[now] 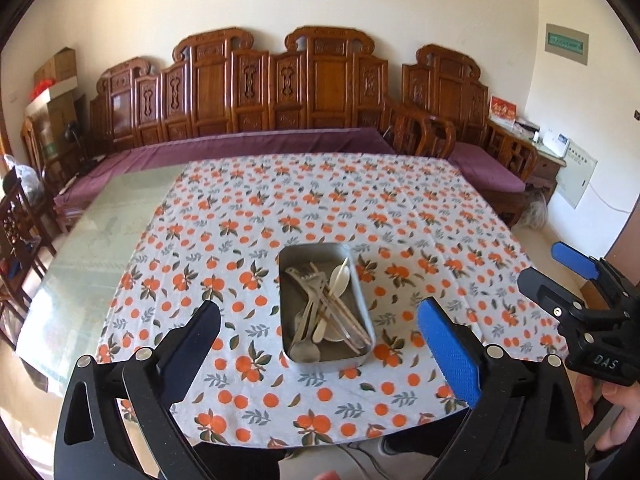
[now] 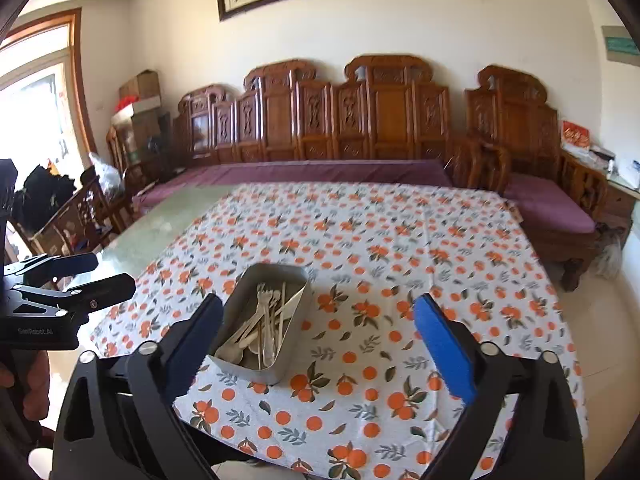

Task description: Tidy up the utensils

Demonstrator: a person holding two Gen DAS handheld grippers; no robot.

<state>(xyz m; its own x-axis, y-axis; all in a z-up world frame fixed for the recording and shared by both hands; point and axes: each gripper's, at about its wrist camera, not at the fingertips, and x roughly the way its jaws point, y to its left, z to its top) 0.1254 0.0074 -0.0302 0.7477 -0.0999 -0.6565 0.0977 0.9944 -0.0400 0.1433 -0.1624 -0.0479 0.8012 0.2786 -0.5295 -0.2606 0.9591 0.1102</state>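
Observation:
A metal tin (image 1: 289, 322) lies on the orange-print tablecloth (image 1: 280, 200), holding a jumble of utensils (image 1: 324, 312): metal forks and spoons, a pale plastic spoon, and chopsticks. The tin also shows in the right wrist view (image 2: 298, 312) with its utensils (image 2: 268, 328). My left gripper (image 1: 320, 344) is open and empty, held above the table's near edge with the tin between its fingers' line of sight. My right gripper (image 2: 320, 336) is open and empty, just right of the tin. The right gripper also shows in the left wrist view (image 1: 560, 276); the left gripper shows in the right wrist view (image 2: 84, 276).
The tablecloth (image 2: 400, 240) covers most of a glass-topped table (image 1: 100, 232), bare at the left. A carved wooden bench with purple cushions (image 1: 240, 144) runs behind the table. Wooden chairs (image 2: 80, 216) and boxes stand at far left.

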